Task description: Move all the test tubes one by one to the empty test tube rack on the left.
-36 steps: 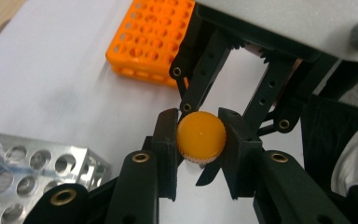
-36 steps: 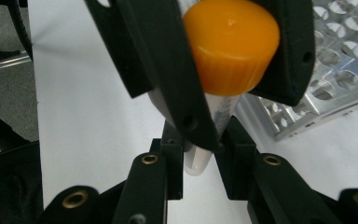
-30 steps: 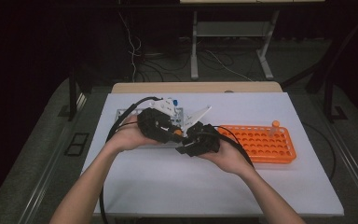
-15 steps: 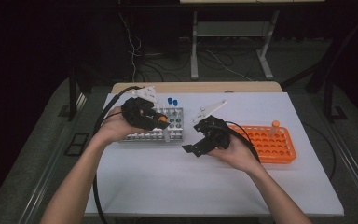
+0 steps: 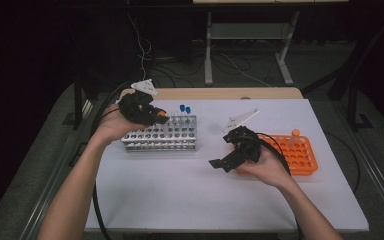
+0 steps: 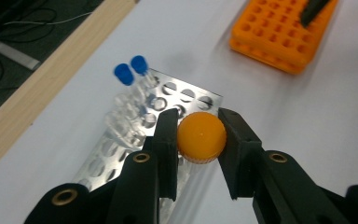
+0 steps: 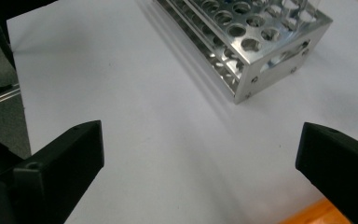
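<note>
My left gripper (image 5: 157, 119) is shut on a clear tube by its orange cap (image 6: 201, 137) and holds it just above the silver metal rack (image 5: 160, 137). Two blue-capped tubes (image 6: 130, 70) stand in that rack's far rows. My right gripper (image 5: 226, 159) hangs over the white tabletop between the metal rack (image 7: 256, 56) and the orange rack (image 5: 297, 155). Its jaws have just been opening and now stand wide apart (image 7: 200, 140) with nothing between them.
One orange-capped tube (image 5: 295, 134) stands in the orange rack's far row. A wooden strip (image 5: 215, 93) borders the table's far edge. Black cables trail from both grippers, and dark floor with table legs lies beyond.
Both grippers were together at mid-table. The left has carried the orange-capped tube left to above the metal rack. The right has drawn back to the right and its jaws have opened.
</note>
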`<state>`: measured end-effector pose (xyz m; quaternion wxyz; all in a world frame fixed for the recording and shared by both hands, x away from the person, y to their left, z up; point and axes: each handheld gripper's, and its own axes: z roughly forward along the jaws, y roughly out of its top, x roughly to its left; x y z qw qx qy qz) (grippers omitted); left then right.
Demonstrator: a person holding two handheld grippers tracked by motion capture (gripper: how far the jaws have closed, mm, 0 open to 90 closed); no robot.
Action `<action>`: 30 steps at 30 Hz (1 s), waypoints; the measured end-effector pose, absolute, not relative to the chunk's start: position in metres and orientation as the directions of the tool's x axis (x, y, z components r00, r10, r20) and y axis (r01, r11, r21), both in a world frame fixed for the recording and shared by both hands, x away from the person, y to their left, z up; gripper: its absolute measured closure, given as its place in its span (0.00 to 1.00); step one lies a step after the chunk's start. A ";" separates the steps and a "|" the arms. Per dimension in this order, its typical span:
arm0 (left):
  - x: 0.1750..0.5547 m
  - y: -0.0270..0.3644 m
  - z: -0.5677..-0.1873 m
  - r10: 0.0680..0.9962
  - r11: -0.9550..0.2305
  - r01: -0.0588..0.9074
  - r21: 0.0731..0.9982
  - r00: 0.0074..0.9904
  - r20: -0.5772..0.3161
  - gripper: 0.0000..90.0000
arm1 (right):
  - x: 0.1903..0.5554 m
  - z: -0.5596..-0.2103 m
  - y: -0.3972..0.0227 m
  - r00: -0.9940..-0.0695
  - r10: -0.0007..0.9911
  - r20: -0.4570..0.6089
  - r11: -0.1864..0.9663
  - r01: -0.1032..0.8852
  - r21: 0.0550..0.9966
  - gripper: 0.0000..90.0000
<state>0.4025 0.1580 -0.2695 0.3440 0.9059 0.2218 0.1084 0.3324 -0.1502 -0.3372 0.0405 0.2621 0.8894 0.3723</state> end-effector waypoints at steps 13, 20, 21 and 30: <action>0.434 0.169 -0.270 0.570 -0.617 0.396 0.680 0.821 0.039 0.76 | 0.322 -0.348 -0.194 -0.819 0.551 0.159 0.537 0.493 0.685 0.01; 0.450 0.170 -0.273 0.611 -0.591 0.435 0.680 0.791 0.025 0.76 | 0.317 -0.350 -0.222 -0.786 0.596 0.168 0.498 0.525 0.690 0.01; 0.452 0.171 -0.274 0.617 -0.584 0.441 0.681 0.787 0.021 0.76 | 0.316 -0.350 -0.228 -0.779 0.602 0.172 0.490 0.531 0.691 0.01; 0.467 0.172 -0.281 0.663 -0.549 0.477 0.687 0.748 0.010 0.76 | 0.306 -0.355 -0.262 -0.737 0.648 0.191 0.439 0.567 0.697 0.01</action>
